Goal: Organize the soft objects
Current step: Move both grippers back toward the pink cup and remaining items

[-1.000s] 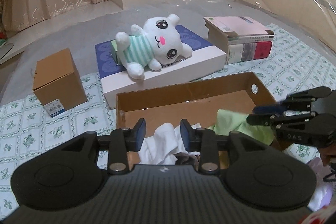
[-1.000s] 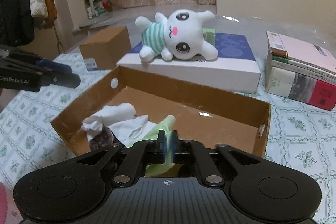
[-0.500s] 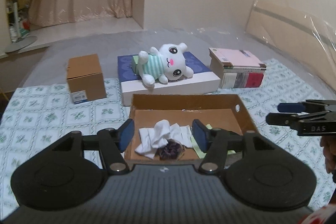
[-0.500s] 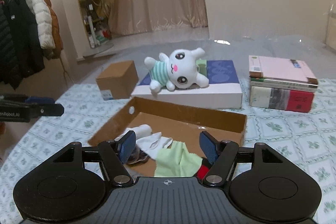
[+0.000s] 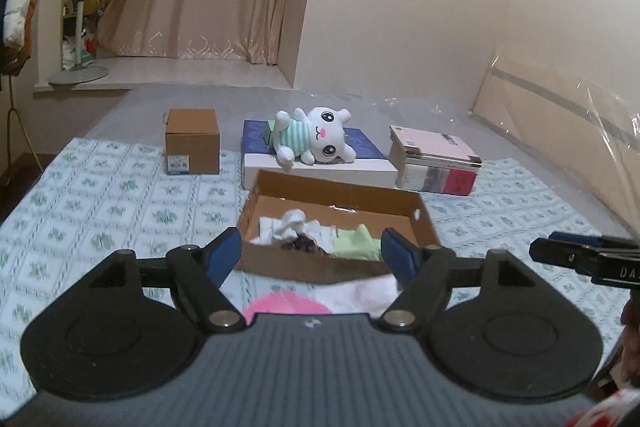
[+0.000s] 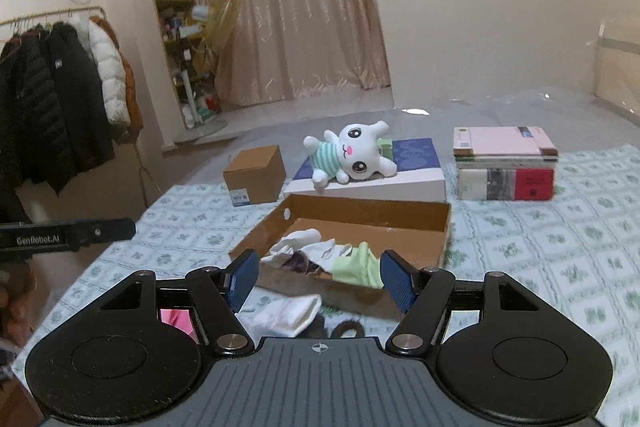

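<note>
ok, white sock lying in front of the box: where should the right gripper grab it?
Grip the white sock across its flat middle, coming down from above. It lies limp on the cloth, clear of the box wall, so a top pinch should gather enough fabric.

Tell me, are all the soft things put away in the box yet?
Not yet. The cardboard box already holds white cloths, something dark and a green cloth. Both grippers, left still opening and right, hold nothing. A white sock and a pink thing lie outside; the plush toy sits on a flat box.
</note>
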